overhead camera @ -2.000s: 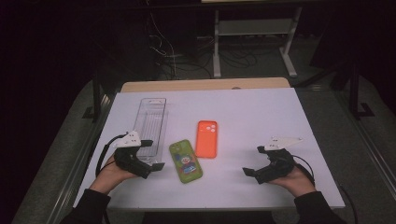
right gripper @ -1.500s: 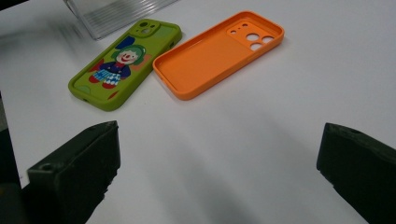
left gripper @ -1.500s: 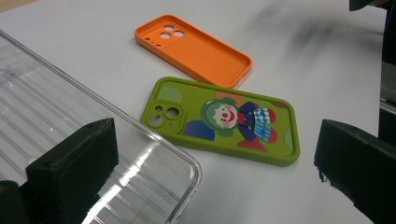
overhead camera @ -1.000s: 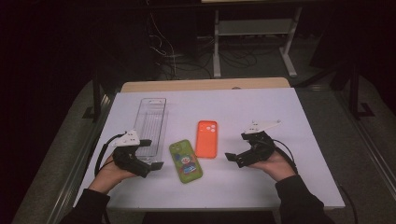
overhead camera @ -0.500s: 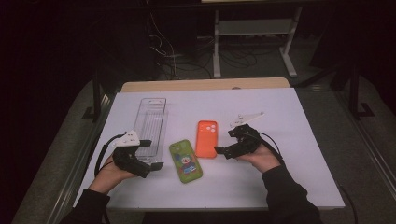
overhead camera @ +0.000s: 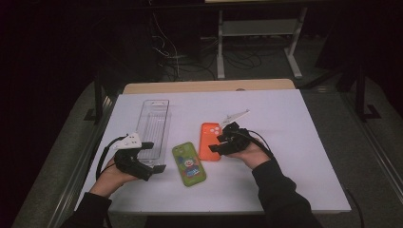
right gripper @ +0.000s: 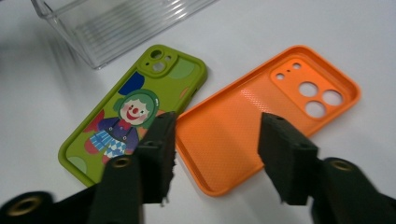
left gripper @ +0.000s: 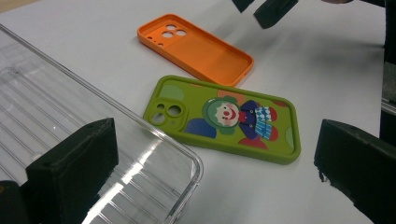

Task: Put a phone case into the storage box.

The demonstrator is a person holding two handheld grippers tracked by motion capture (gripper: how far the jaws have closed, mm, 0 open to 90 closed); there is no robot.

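**Matt cases, glossy tray, dull black jaws**

Between the right gripper (right gripper: 215, 154) jaws lies the orange phone case (right gripper: 261, 116), matt soft-looking plastic with a finely dotted inner face. Just beside its left jaw, the green phone case (right gripper: 135, 112) looks smooth, with a printed clown. Under the left gripper (left gripper: 210, 177) jaw, the clear tray (left gripper: 70, 121) is glossy ribbed plastic. The table (overhead camera: 294, 123) is matt white.

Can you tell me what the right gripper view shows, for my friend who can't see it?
The right gripper, jaws open, hangs just above the near end of an orange phone case lying hollow side up on the white table. Beside it lies a green clown case, with a clear plastic tray behind.
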